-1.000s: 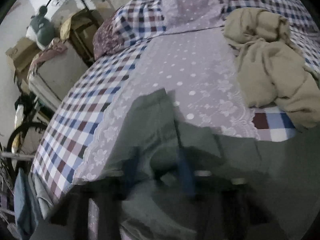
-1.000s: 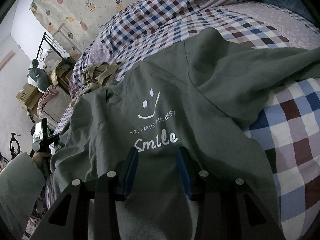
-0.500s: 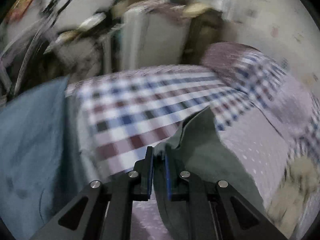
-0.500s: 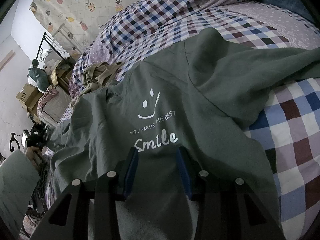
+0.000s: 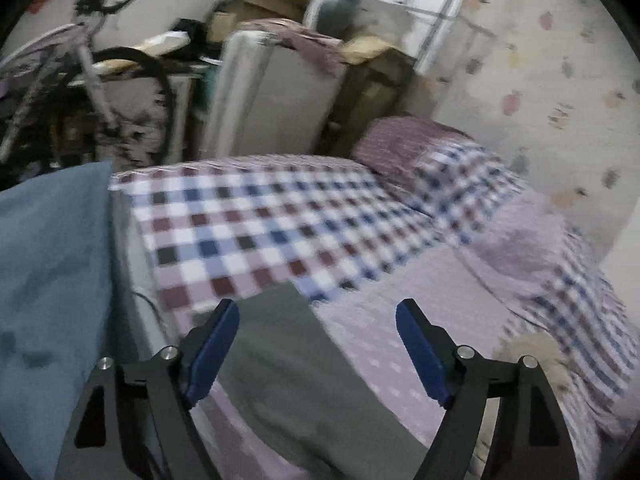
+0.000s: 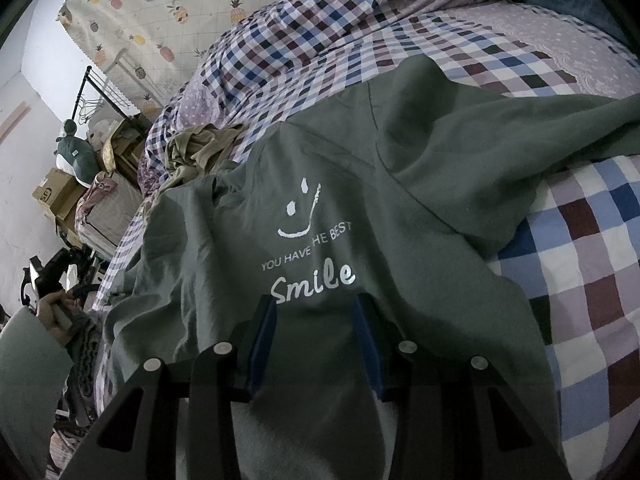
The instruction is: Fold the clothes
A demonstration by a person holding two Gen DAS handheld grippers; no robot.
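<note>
Left gripper is being held wide apart, nothing gripped, above a strip of the green T-shirt at bottom centre. Right gripper is being kept parted, pressed on the shirt's lower part; the checkered bed is being covered beyond, mid-frame.

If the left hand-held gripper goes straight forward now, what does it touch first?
Probably the grey-green garment lying between the open fingers of the left hand-held gripper, then the checked bedsheet beyond it. Depth is hard to judge in this blurred view.

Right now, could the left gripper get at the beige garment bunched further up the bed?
Probably yes. The left gripper is open over the green shirt; the beige garment lies uncovered beyond on the checked bedspread, nothing between.
</note>
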